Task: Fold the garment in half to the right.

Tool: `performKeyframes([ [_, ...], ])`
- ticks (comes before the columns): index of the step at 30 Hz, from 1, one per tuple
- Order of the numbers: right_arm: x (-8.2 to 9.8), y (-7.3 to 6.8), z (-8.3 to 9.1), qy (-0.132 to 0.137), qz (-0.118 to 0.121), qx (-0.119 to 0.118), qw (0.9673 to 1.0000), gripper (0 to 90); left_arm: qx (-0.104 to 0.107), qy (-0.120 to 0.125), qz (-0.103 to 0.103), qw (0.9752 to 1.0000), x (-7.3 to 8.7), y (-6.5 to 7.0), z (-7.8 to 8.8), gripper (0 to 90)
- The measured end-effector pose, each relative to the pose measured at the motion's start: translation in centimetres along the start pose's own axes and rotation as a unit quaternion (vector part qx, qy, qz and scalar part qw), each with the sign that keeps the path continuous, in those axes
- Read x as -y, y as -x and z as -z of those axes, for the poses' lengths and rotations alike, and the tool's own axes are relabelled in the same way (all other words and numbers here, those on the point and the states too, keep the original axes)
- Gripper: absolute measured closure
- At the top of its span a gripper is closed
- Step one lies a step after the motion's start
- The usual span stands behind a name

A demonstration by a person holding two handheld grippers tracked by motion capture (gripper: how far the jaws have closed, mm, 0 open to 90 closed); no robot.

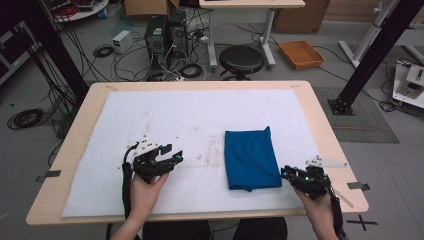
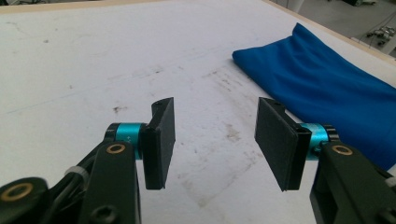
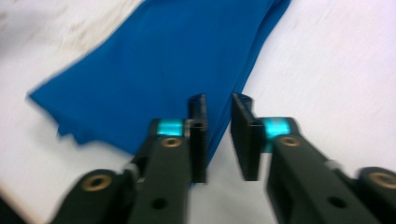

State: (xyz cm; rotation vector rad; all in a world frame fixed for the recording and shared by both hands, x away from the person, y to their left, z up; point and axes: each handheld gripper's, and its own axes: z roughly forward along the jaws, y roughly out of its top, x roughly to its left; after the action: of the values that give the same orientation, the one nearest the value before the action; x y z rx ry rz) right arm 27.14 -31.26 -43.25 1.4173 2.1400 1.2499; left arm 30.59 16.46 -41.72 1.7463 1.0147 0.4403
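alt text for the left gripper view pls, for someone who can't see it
Two black flat-padded jaws of the left gripper stand wide apart with nothing between them, just above a stained white table covering. A folded blue cloth lies ahead to the right.

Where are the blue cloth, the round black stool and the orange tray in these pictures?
blue cloth (image 1: 251,159): high view, middle of the folded fabric.
round black stool (image 1: 241,59): high view, centre of its seat, beyond the table.
orange tray (image 1: 301,53): high view, its inner floor, on the ground.
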Motion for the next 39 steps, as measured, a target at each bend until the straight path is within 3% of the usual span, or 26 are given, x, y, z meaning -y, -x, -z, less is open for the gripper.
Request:
performKeyframes([
  [4,-3.4,0.8,-1.2,0.02,0.016,0.014,0.9996,73.9,-0.004,-0.003,0.009,0.9999,0.6,-0.8,-0.2,47.8],
  [8,-6.9,1.6,-4.0,0.032,0.033,0.019,0.9988,73.9,-0.014,-0.004,0.009,0.9999,1.1,-1.4,-0.3,47.8],
  [10,-8.1,1.9,-5.8,0.021,0.042,0.035,0.9983,73.9,-0.015,-0.008,0.009,0.9998,1.3,-1.7,-0.3,47.8],
  [14,-9.6,2.4,-8.8,0.011,0.031,0.052,0.9981,73.8,-0.022,-0.017,0.004,0.9996,1.8,-1.9,-0.5,47.7],
  [15,-10.1,2.8,-9.9,0.007,0.018,0.057,0.9982,73.8,-0.021,-0.018,0.005,0.9996,1.8,-1.9,-0.6,47.3],
  [17,-10.2,3.0,-10.4,0.003,0.012,0.06,0.9981,73.9,-0.02,-0.022,0.003,0.9996,1.9,-2.0,-0.6,47.3],
  [20,-10.4,3.4,-11.5,-0.01,0.009,0.067,0.9976,85.1,-0.022,-0.029,0.0,0.9993,2.1,-2.0,-0.8,47.1],
  [21,-10.3,3.5,-11.7,-0.014,0.013,0.069,0.9974,89.3,-0.023,-0.031,0.0,0.9993,2.2,-2.0,-0.8,47.1],
  [31,-9.7,4.6,-11.2,0.009,0.009,0.084,0.9963,88.6,-0.027,-0.03,0.005,0.9992,2.4,-2.2,-0.8,47.1],
  [35,-9.3,4.9,-10.9,0.009,0.001,0.093,0.9956,80.5,-0.026,-0.031,0.002,0.9992,2.4,-2.3,-0.9,47.1],
  [39,-9.2,4.7,-9.6,0.027,0.0,0.092,0.9954,70.6,-0.035,-0.02,-0.012,0.9991,2.3,-2.2,-0.6,45.8],
])
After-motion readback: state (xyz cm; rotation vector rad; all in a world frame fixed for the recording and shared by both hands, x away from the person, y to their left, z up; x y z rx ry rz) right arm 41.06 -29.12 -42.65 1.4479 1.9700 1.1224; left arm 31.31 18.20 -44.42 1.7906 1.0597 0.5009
